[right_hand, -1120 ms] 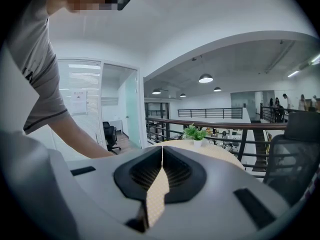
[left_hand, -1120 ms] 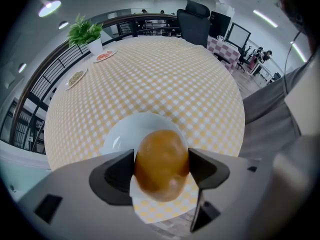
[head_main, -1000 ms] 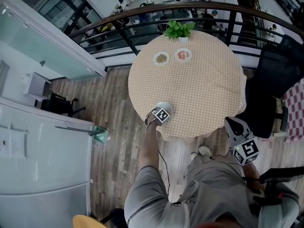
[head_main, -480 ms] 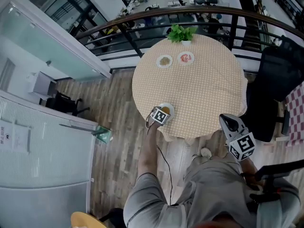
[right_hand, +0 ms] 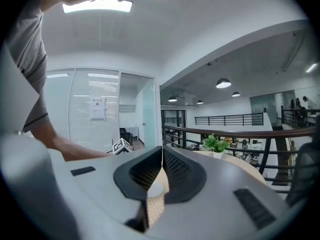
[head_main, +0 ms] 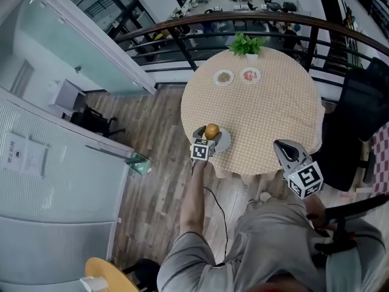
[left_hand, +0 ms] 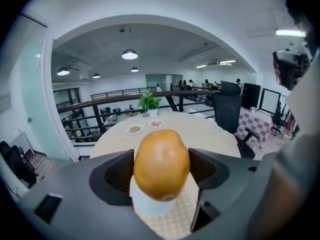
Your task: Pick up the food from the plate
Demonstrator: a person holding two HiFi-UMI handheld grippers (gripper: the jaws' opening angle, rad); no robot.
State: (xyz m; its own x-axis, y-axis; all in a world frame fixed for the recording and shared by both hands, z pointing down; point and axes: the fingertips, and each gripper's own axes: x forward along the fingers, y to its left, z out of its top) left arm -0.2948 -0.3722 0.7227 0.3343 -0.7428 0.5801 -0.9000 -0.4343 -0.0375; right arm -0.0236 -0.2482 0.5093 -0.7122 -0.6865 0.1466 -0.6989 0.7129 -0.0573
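Note:
My left gripper (head_main: 209, 135) is shut on a golden-brown roundish piece of food (head_main: 211, 131), held just above a white plate (head_main: 222, 141) at the near left edge of the round table (head_main: 267, 108). In the left gripper view the food (left_hand: 161, 165) fills the gap between both jaws, with the white plate (left_hand: 150, 206) showing below it. My right gripper (head_main: 284, 148) hangs off the table's near right edge, its jaws shut together with nothing between them, as the right gripper view (right_hand: 162, 170) shows.
Two small dishes of food (head_main: 224, 76) (head_main: 250, 75) and a potted green plant (head_main: 247, 44) stand at the table's far side. A dark railing (head_main: 243, 24) curves behind the table. A black chair (head_main: 358, 120) stands at the right. Wooden floor lies to the left.
My left gripper has lifted the food off the white plate and drawn it slightly toward me. The head camera has shifted, so the table sits further right. The right gripper stays shut.

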